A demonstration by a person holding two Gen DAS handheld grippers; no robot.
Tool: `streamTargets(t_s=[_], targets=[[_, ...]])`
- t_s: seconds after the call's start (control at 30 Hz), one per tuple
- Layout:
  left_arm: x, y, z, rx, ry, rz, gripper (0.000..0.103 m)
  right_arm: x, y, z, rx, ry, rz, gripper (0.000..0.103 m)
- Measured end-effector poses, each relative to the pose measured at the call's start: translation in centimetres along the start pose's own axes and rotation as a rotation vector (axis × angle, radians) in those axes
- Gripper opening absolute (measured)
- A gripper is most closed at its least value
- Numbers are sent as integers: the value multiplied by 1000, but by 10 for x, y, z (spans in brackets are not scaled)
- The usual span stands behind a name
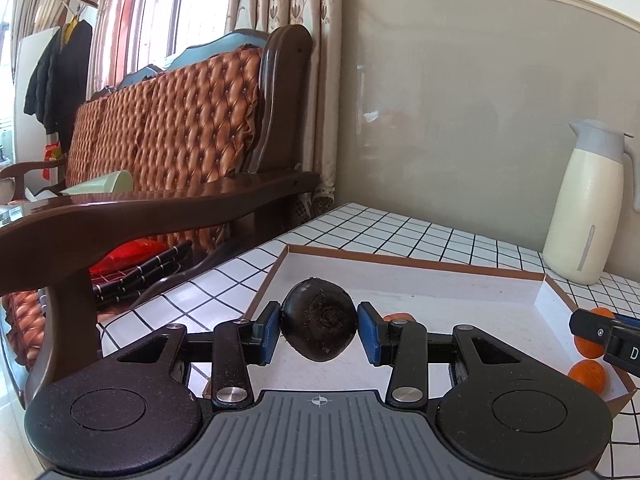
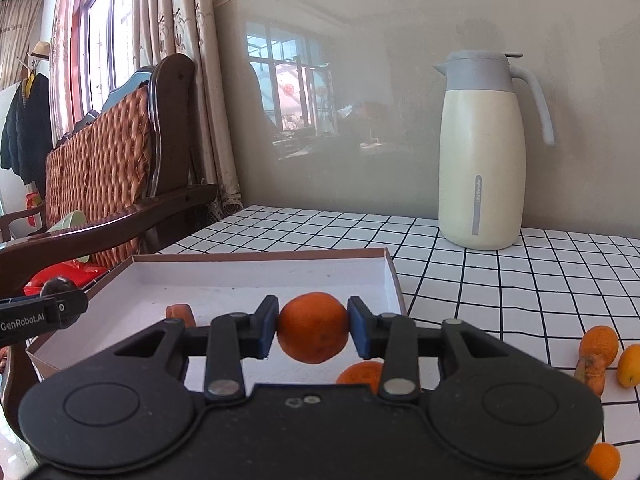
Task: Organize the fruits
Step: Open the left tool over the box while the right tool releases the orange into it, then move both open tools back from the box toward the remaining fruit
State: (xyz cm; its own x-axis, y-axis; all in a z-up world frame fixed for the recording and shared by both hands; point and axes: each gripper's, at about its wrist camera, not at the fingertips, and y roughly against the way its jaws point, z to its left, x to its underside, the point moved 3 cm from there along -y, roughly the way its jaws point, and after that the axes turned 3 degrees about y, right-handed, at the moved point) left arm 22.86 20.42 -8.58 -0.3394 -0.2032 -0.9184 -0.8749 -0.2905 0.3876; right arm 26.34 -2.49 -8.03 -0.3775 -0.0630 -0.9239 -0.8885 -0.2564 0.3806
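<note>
My left gripper (image 1: 319,326) is shut on a dark brown round fruit (image 1: 319,318) and holds it above the near left part of a shallow white box (image 1: 400,276). My right gripper (image 2: 313,328) is shut on an orange (image 2: 313,327) over the box's (image 2: 260,270) right side. In the left wrist view the right gripper (image 1: 604,332) shows at the right edge, with an orange (image 1: 588,376) below it in the box. Another orange (image 2: 360,376) lies in the box under my right gripper. A small orange piece (image 2: 180,314) lies mid-box.
A cream thermos jug (image 2: 480,160) stands at the back of the checked tabletop (image 2: 500,280). Loose orange fruits (image 2: 598,346) lie on the table right of the box, with one more (image 2: 604,460) near the front. A wooden sofa (image 1: 180,120) stands left of the table.
</note>
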Motion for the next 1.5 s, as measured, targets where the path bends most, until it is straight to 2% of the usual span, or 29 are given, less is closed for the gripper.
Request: streamTargets(t_s=[0.03,0.07,0.1,0.17,0.2,0.27,0.37,0.53,1.1,1.5], targets=[[0,-1,1,-8,5,1,43,0,0,-1,25,-2,-12,61],[-1,-2,0,-9,4,6,54,-1,4,-2,46,-11,-34,86],[-3,-1,1,-14,7,2,81,-3,9,-4,65,-22,-74,88],[-7,9,2,-42,21,-60,102,-9,18,-4,67,-17,-124,87],[-10,14,1,-41,16,-89,103,-12,22,-5,69,-17,-139,88],[-14,20,-1,-46,0,-111,103,-15,30,-7,71,-26,-178,97],[-15,22,-1,-46,3,-107,103,-17,31,-10,58,-31,-181,97],[-14,25,-6,-54,-30,-112,103,-14,27,-14,30,-65,-133,97],[-10,36,-13,-95,-77,-133,103,-6,39,-21,23,-54,-109,97],[0,47,-35,-44,-129,-140,103,1,62,-36,44,-42,-113,97]])
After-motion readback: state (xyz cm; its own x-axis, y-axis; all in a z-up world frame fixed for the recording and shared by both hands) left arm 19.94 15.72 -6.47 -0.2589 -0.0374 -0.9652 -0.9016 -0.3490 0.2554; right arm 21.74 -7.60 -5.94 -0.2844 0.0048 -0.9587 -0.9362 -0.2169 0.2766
